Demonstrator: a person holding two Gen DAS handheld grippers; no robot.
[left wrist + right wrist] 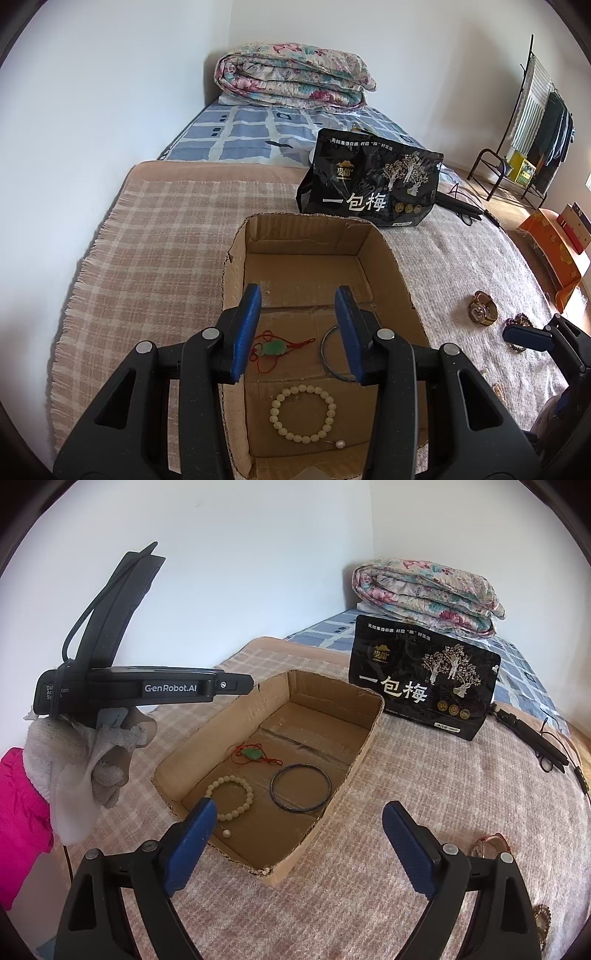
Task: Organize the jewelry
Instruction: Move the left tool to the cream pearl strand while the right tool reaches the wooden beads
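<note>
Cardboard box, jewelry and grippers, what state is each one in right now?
Box: open-topped, on the bed.
Bead bracelet: flat in box.
Bangle: flat in box.
Jade pendant: in box, cord loose.
Watch: outside box, on blanket.
Left gripper: open, empty.
Right gripper: open, empty.

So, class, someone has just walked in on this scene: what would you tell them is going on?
A person is sorting jewelry on a bed with a handheld gripper in each hand. The cardboard box already holds a cream bead bracelet, a dark bangle, a green pendant on red cord and a loose pearl. The left gripper hangs over the box with nothing between its fingers. The right gripper is wide open and empty. A gold watch and dark beads lie outside on the blanket.
</note>
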